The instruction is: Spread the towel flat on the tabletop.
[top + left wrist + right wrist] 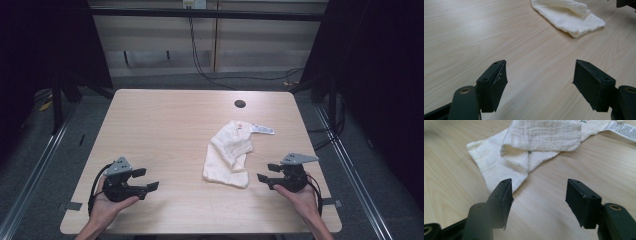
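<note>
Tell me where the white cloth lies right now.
In the high view the white cloth lies right of the table's centre, nearer the right gripper.

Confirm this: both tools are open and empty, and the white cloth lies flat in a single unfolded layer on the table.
Not quite. The white cloth is folded over itself, as the right gripper view shows. The rest holds: the left tool and right tool are open and empty, and the cloth lies on the table.
</note>
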Available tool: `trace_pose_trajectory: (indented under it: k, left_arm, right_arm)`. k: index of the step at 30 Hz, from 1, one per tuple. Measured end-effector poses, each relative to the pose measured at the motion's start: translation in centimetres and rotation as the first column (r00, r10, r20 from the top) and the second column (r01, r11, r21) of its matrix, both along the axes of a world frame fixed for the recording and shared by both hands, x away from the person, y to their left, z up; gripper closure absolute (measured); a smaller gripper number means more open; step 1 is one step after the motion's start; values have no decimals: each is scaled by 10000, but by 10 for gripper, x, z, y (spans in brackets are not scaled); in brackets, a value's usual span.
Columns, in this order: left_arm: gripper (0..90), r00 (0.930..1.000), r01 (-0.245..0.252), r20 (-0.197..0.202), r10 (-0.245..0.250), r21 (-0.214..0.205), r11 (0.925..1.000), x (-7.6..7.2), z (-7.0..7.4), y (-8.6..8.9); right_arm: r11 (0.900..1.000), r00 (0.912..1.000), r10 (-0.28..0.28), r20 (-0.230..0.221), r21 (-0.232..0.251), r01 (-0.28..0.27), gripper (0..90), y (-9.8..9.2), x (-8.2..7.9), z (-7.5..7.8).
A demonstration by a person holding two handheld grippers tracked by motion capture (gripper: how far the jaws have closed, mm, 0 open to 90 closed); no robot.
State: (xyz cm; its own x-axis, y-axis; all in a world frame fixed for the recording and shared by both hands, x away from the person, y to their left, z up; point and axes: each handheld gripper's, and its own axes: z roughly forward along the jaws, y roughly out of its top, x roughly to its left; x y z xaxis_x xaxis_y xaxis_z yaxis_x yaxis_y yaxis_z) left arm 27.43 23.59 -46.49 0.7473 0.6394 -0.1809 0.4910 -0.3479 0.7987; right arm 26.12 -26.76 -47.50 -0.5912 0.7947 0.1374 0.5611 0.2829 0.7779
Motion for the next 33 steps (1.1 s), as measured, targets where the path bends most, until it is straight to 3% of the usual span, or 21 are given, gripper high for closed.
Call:
trace_pose_trajectory:
  k: [4,9,10,15,16,23,27,33]
  left_arm:
    - [265,10000,6,-36,-6,-23,10000,3,-1,0]
    - [265,10000,-4,-97,4,26,10000,9,-2,-2]
    - [265,10000,-3,-64,4,43,10000,9,-2,-2]
    - [265,9998,-101,-179,102,78,9999,12,-4,0]
    - [265,9999,-60,-147,61,66,10000,11,-4,0]
    - [265,10000,6,-58,-5,74,10000,7,-3,0]
    - [265,10000,18,-36,-18,72,10000,6,-2,2]
    - [265,10000,-55,-16,55,10,10000,4,-2,4]
  right_arm:
    - [9997,9996,221,154,-47,-220,357,8,11,8]
    - [9995,9984,304,478,-14,-304,320,18,37,20]
    - [9984,9971,564,501,-9,-564,327,23,49,24]
    - [9939,9932,1057,497,-363,-1040,318,36,72,26]
    - [9910,9907,1308,363,-334,-1296,318,40,80,25]
    - [9869,9891,1470,-92,-660,-1473,307,52,98,12]
    - [9799,9818,1810,-577,-748,-1850,307,59,105,3]
    - [9759,9784,1888,-846,-952,-1966,297,64,112,-11]
